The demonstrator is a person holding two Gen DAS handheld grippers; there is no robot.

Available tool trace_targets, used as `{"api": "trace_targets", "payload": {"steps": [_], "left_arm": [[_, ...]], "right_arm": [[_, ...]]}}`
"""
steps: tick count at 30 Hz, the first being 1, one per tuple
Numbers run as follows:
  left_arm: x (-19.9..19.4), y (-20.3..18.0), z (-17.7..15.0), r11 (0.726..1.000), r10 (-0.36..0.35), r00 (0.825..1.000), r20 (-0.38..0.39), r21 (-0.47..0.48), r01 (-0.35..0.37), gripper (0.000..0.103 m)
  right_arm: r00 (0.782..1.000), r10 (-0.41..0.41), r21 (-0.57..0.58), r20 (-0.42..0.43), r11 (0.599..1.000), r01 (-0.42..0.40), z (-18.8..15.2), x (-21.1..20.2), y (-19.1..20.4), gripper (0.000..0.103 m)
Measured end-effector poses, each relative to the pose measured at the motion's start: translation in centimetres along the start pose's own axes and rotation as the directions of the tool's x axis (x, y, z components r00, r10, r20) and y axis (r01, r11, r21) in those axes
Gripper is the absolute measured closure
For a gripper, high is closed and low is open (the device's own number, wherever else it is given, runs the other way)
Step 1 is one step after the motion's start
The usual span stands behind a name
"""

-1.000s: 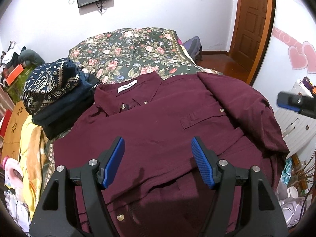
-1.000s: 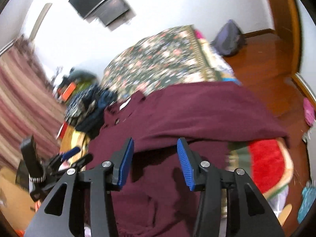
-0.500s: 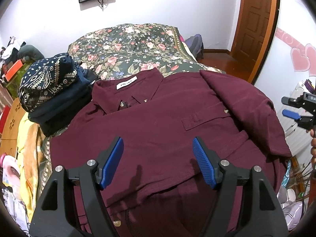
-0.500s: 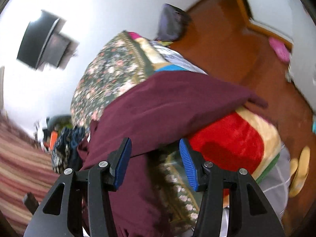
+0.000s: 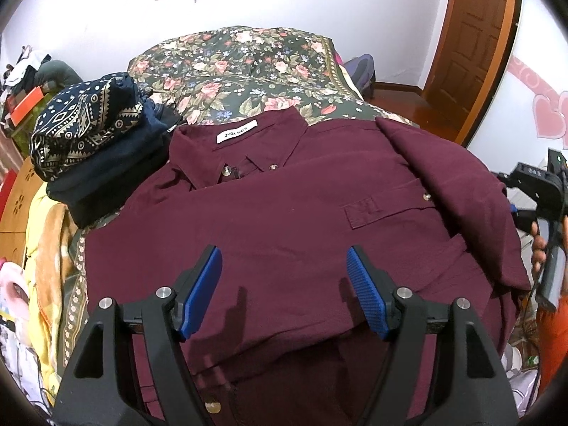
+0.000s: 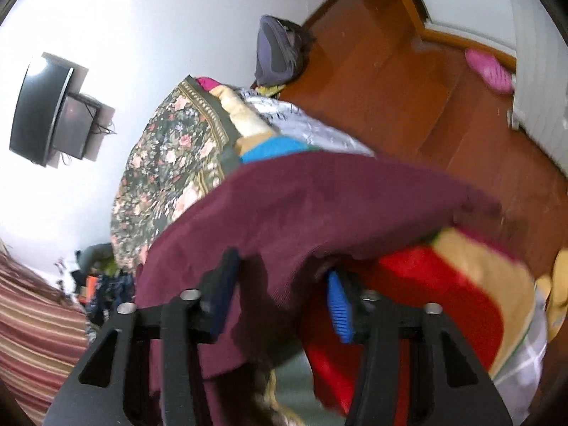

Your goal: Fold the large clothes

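A large maroon button shirt (image 5: 291, 213) lies face up on the bed, collar at the far side, its right sleeve folded across the chest. My left gripper (image 5: 284, 284) is open and empty, hovering over the shirt's lower front. In the left wrist view my right gripper (image 5: 532, 191) shows at the shirt's right edge. In the right wrist view my right gripper (image 6: 280, 301) is open, with the hanging edge of the shirt (image 6: 319, 206) between its jaws; the fabric partly hides the fingers.
A pile of folded dark and patterned clothes (image 5: 92, 142) sits left of the collar. A floral quilt (image 5: 241, 71) covers the far bed. A red and yellow blanket (image 6: 443, 284) lies under the shirt. Wooden floor (image 6: 426, 99), a backpack (image 6: 277, 53) and a door (image 5: 472, 35) lie to the right.
My right gripper has swung down and in to the shirt's right edge, so the fabric now lies between its jaws. My left gripper has moved slightly closer over the shirt.
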State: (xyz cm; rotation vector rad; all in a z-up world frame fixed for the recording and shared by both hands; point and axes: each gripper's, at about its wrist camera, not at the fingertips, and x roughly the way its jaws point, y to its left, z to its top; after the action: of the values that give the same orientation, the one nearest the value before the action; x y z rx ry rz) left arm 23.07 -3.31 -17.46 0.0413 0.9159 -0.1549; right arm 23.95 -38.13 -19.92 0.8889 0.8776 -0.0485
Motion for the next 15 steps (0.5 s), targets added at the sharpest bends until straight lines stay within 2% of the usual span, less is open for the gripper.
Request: {"api": "trace_targets", "payload": {"steps": [1,4,8,12,15], "left_arm": [[0.0,0.1,-0.1,1.0,0.002,1.0,0.001,0.001,-0.002,0.031],[-0.2,0.4,-0.3,1.0,0.01,1.0,0.005,0.004,-0.01,0.031],[-0.5,1.3,-0.4,1.0,0.014,1.0,0.016,-0.009,-0.014,0.031],[-0.9,2.4,-0.4,0.999,0.014,0.999,0.034,-0.037,-0.013,0.031],[-1.2,3.3,-0.5,0.998,0.015,0.999,0.046,-0.057,-0.013,0.031]], "right_arm": [[1.0,-0.013,-0.027,0.017,1.0,0.014,0.3,-0.1,0.6,0.082],[0.999,-0.004,-0.081,0.049,0.997,0.008,0.7,-0.7,2.4,0.09],[0.994,0.078,-0.204,0.079,0.977,-0.06,0.8,-2.7,6.5,0.092],[0.978,0.191,-0.37,0.089,0.917,-0.146,-0.6,-5.2,12.3,0.092],[0.959,0.278,-0.498,0.061,0.841,-0.212,-2.7,-7.0,17.0,0.092]]}}
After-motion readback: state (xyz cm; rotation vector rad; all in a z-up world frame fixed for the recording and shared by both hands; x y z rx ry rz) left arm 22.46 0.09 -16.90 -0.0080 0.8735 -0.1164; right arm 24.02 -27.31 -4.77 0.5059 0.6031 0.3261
